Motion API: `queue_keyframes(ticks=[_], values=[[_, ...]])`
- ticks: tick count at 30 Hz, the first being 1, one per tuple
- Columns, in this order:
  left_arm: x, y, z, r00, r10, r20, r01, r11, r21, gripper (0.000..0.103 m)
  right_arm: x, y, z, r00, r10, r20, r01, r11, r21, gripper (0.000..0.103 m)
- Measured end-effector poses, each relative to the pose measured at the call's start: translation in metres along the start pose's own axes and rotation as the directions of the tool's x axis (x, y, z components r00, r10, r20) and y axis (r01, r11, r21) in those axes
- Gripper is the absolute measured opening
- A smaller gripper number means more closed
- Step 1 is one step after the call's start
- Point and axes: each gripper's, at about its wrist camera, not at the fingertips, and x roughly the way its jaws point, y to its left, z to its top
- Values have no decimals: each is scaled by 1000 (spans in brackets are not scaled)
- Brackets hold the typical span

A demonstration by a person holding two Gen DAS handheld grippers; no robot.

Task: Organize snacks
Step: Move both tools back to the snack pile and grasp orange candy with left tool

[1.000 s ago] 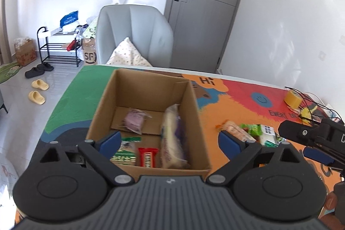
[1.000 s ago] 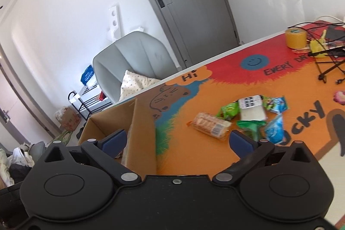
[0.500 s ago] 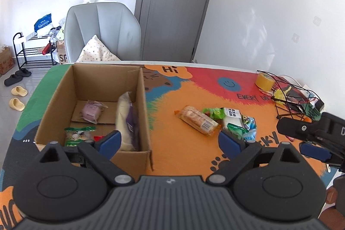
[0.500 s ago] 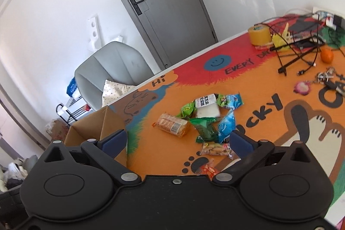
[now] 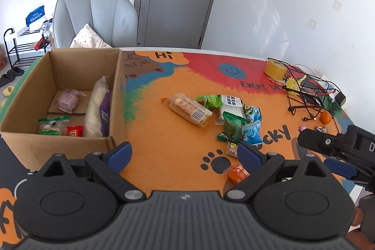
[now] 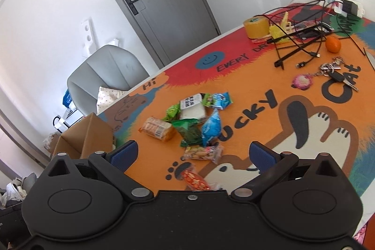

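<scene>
Both jaws of the left gripper stand wide apart with nothing between them, hovering above the printed mat. From the left wrist, the cardboard box sits left of the loose snack pile. Inside the box lie a tall white-and-purple bag, a pink packet, a green-edged packet and a small red one, its near edge cut off by the box wall. An orange packet near the pile is partly hidden behind the right fingertip. At the frame's right edge the other tool is only partly seen.

From the right wrist, the right gripper is likewise spread wide and empty. Just below the pile, a biscuit packet lies between the fingers, and a red-orange packet disappears under the gripper body. Only a corner of the box shows; its contents are hidden.
</scene>
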Motion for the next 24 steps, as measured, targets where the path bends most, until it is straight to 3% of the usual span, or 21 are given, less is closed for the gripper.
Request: queue_keyframes(ticks=[8,16,24], values=[[18,-31,-10,1000,-10,-3,10,999,40,95,5,-28,-5,1000,-2,-2,3,999,36,102],[41,-54,-20,999,-4,-36,6,998,57,94,15,-52,-8,1000,21,-19,-20,998,65,84],[70,-70,-32,995,11,-99,-4,998,70,89,25,-72,-12,999,19,-46,-14,994,107,83]])
